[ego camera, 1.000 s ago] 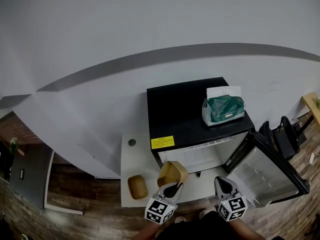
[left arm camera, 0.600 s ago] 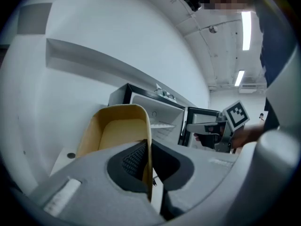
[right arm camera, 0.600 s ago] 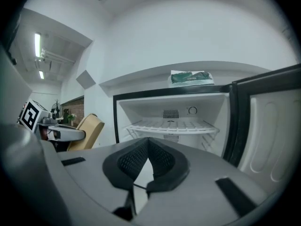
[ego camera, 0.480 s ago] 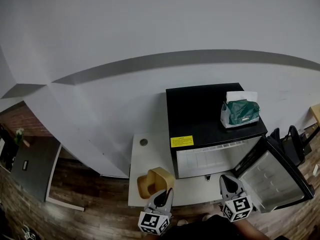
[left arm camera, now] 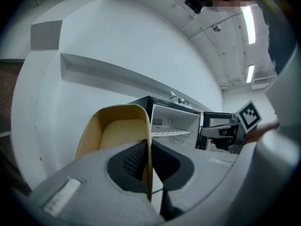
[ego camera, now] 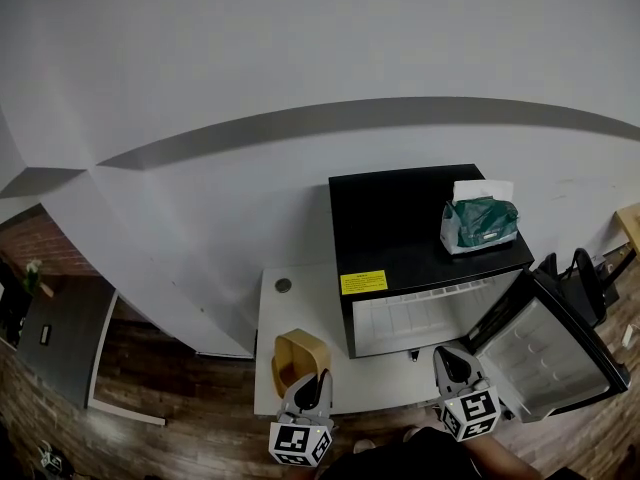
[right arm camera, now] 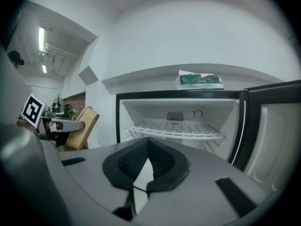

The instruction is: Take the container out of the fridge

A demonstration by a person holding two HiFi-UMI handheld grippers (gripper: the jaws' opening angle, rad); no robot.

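My left gripper [ego camera: 310, 390] is shut on the side wall of a tan, open-topped container [ego camera: 298, 356], which it holds tilted over the left part of the white table [ego camera: 310, 298]. In the left gripper view the container [left arm camera: 117, 131] stands up between the jaws, its thin wall pinched where the pads meet [left arm camera: 149, 149]. The black mini fridge [ego camera: 420, 233] is to the right, with its door [ego camera: 555, 343] swung open. My right gripper [ego camera: 452, 373] hangs in front of the fridge, shut on nothing. In the right gripper view the fridge's white inside [right arm camera: 178, 119] shows only a wire shelf [right arm camera: 176, 130].
A green and white bag [ego camera: 480, 223] lies on top of the fridge. The open door [right arm camera: 277, 135] stands close to the right gripper's right side. A white wall runs behind the table and fridge. Wooden floor surrounds the table.
The left gripper has carried the container leftward, from in front of the fridge opening to over the table's left part. The right gripper has stayed by the fridge front.
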